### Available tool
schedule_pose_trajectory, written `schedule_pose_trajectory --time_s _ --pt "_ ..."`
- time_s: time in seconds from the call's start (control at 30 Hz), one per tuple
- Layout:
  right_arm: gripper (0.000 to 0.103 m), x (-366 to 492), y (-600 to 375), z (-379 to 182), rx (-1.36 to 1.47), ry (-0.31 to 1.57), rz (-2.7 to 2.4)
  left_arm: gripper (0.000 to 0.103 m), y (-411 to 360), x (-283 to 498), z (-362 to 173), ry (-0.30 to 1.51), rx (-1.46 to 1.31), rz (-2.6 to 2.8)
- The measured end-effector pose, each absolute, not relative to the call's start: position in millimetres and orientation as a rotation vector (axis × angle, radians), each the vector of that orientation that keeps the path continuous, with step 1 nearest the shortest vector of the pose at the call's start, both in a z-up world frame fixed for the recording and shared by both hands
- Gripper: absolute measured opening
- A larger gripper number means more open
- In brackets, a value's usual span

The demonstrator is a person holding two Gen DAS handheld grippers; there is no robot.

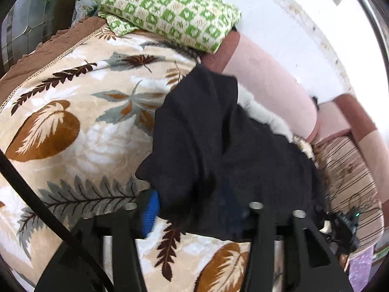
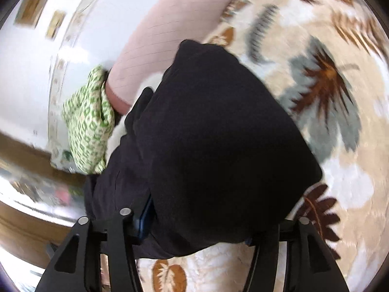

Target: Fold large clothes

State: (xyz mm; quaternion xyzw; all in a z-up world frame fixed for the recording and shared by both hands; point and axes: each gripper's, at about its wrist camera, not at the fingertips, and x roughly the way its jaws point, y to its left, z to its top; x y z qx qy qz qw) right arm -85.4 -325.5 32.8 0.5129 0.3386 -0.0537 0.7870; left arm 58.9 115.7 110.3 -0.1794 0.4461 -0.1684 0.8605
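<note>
At the bottom of the left wrist view, our left gripper (image 1: 197, 216) has its fingers set fairly wide, and the near edge of the black garment (image 1: 218, 146) drapes over the gap between them. One blue pad (image 1: 150, 213) shows bare at lower left; the other is under cloth, so we cannot tell whether the fabric is pinched or only lying across.

In the right wrist view the right gripper (image 2: 194, 221) is likewise spread, with the black garment (image 2: 206, 133) bunched over it in a thick bundle that fills the middle of the frame. Again we cannot tell if it is truly gripped.

We judge the step to be carrying a folded portion across and laying it flat. To do it well we should keep both edges level, hold the cloth taut between the two grippers, and lower it onto the leaf-patterned blanket (image 1: 73, 121), which spreads across the left of the frame.

Further up, the garment's far end reaches the pink sofa back (image 1: 272, 90) at centre right. At upper centre sits a green-checked cushion (image 1: 170, 9), which we should keep clear of as we smooth the fold.
</note>
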Motion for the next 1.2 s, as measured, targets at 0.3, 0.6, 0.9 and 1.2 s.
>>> schedule_pose_trajectory --time_s 0.3,0.6,0.9,1.2 --pt "0.074 -121 -348 46 1.127 0.668 -0.360 0.070 140 54 134 0.767 -0.295 -0.083" --pt "0.080 -103 -308 113 0.678 0.455 -0.421 0.072 105 69 122 0.790 -0.182 -0.098" --pt "0.063 6 -218 81 0.479 0.609 0.041 0.074 46 118 94 0.807 -0.068 -0.153" --pt "0.042 1 -271 54 0.567 0.604 -0.177 0.088 77 149 65 0.882 -0.162 -0.082"
